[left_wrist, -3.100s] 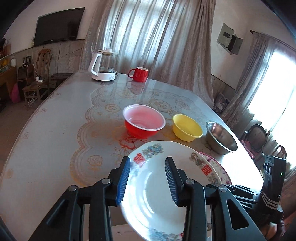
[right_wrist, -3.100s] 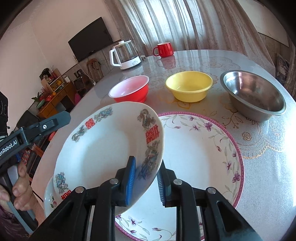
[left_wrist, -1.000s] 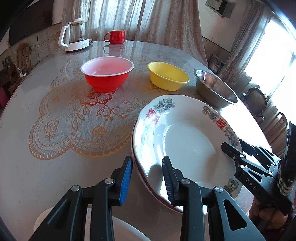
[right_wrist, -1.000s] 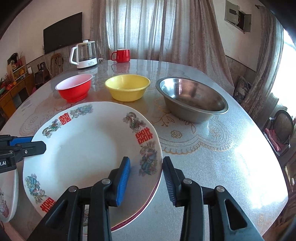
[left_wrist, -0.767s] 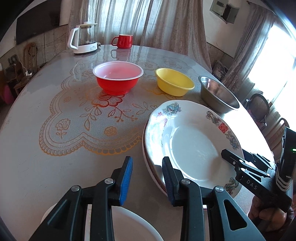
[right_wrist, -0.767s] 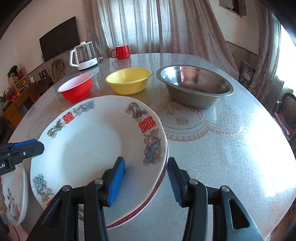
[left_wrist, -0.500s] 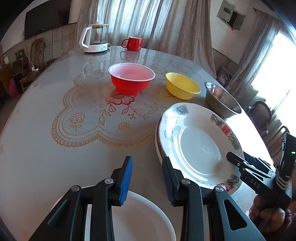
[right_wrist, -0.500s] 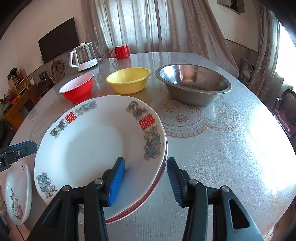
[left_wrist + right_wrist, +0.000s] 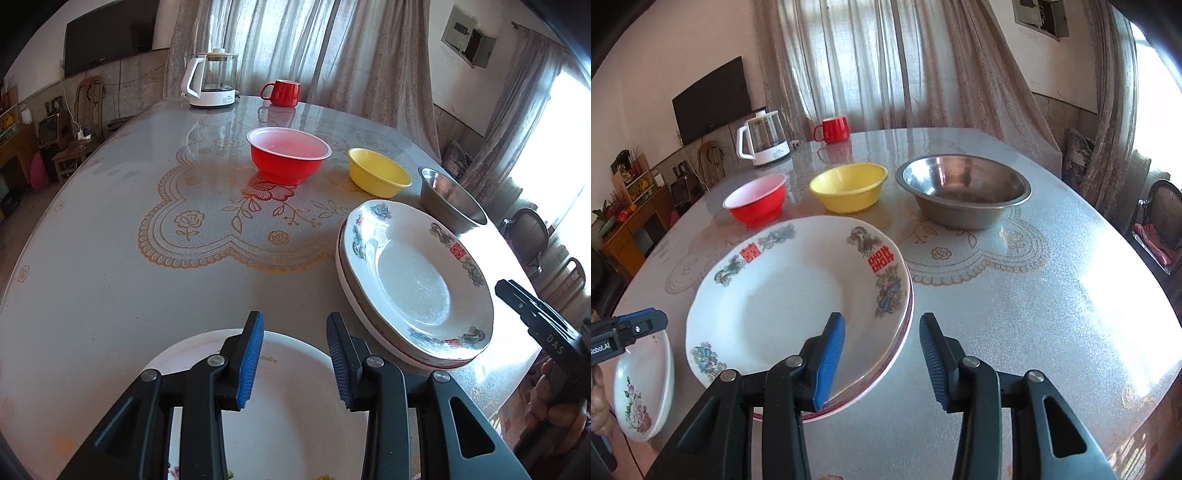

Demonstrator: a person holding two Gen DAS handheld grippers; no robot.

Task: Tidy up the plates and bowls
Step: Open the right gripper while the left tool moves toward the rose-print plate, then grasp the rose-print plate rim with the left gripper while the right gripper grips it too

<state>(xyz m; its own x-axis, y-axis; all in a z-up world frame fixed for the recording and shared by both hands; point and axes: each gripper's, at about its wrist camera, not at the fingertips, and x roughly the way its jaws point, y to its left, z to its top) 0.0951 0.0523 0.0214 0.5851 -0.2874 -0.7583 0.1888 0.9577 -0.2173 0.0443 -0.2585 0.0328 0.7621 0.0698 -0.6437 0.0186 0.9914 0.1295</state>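
Observation:
A white plate with dragons and red characters (image 9: 783, 295) (image 9: 413, 280) lies on a purple-rimmed plate (image 9: 909, 314) near the table's front. My right gripper (image 9: 882, 332) hovers just over their near rim; its jaws are closing a little and its pads touch nothing. My left gripper (image 9: 293, 332) hangs over the far rim of a small floral plate (image 9: 295, 406) (image 9: 642, 384), jaws opening slightly, nothing between them. Behind the plates stand a red bowl (image 9: 288, 155), a yellow bowl (image 9: 376, 175) and a steel bowl (image 9: 960, 188).
A glass kettle (image 9: 212, 79) and a red mug (image 9: 280, 92) stand at the table's far edge. The round table (image 9: 110, 240) has a lace-pattern cover. A hand (image 9: 554, 410) holds the right gripper's handle at the table's right edge, with chairs beyond it.
The dragon plate, held tilted by both grippers three seconds ago, now lies flat on the purple-rimmed plate. Both grippers have drawn back from it; the left has come over the floral plate.

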